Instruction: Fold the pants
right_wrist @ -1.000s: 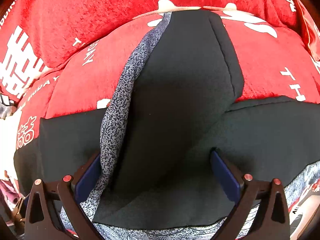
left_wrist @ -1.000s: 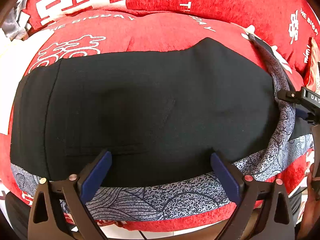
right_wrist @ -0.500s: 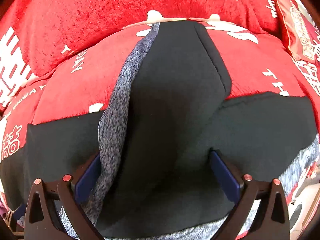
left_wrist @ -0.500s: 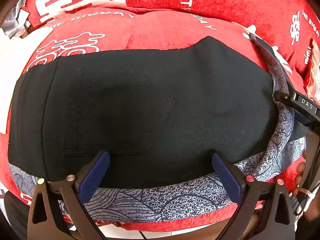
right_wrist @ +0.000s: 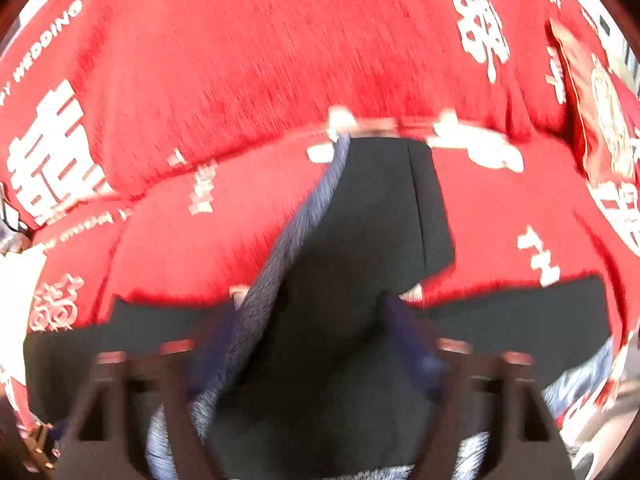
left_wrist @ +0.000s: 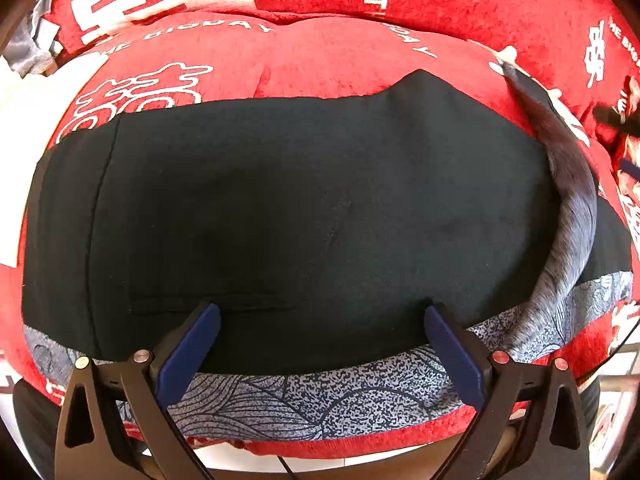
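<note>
The black pants (left_wrist: 280, 208) lie spread on the red cover (left_wrist: 320, 60). Left gripper (left_wrist: 320, 344) gapes empty over the patterned hem; right gripper (right_wrist: 312, 344) is blurred — can't tell its state. Grab hem corners evenly — fold flat

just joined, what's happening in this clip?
A person with a handheld gripper in each hand is folding black pants spread on a red sofa cover. One leg is turned to lie across the other. The left gripper hovers open-jawed at the patterned side stripe. The right gripper is motion-blurred above the crossed leg, jaws apart, gripping nothing.
</note>
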Action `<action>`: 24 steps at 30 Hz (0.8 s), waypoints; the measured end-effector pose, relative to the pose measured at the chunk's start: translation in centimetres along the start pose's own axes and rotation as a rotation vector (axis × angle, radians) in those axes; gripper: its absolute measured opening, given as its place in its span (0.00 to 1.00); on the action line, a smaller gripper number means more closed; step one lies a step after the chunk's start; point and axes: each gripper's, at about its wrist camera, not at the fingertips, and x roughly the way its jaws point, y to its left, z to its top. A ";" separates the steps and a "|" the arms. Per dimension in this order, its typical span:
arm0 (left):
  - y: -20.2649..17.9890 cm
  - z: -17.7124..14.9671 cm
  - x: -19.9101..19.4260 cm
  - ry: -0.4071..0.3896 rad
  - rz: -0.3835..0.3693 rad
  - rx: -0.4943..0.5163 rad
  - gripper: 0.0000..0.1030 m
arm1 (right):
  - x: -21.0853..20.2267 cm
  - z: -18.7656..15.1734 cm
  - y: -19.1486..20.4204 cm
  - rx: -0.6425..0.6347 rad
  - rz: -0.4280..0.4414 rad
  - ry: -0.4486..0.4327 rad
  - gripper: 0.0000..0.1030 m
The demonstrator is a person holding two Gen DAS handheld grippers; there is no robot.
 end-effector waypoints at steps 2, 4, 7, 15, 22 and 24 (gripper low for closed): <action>0.0 0.0 0.0 0.006 -0.003 0.003 0.99 | 0.6 2.0 0.0 0.002 0.008 0.044 1.00; 0.3 -0.1 0.0 0.005 -0.014 0.001 0.99 | -0.5 3.5 -0.1 0.032 -0.005 -0.021 1.00; 0.4 0.1 0.2 0.011 -0.011 0.000 0.99 | -0.1 5.7 0.3 0.034 -0.122 -0.034 1.00; 1.3 1.4 -1.3 0.001 -0.050 -0.071 0.98 | 13.6 8.3 0.7 0.029 -0.240 0.294 1.00; 2.4 1.4 0.0 0.025 -0.023 -0.086 0.98 | 14.7 6.0 -2.5 0.042 -0.218 0.315 0.82; 2.0 1.4 0.0 0.021 -0.016 -0.069 0.98 | 13.3 5.7 -3.9 0.060 -0.159 0.298 0.66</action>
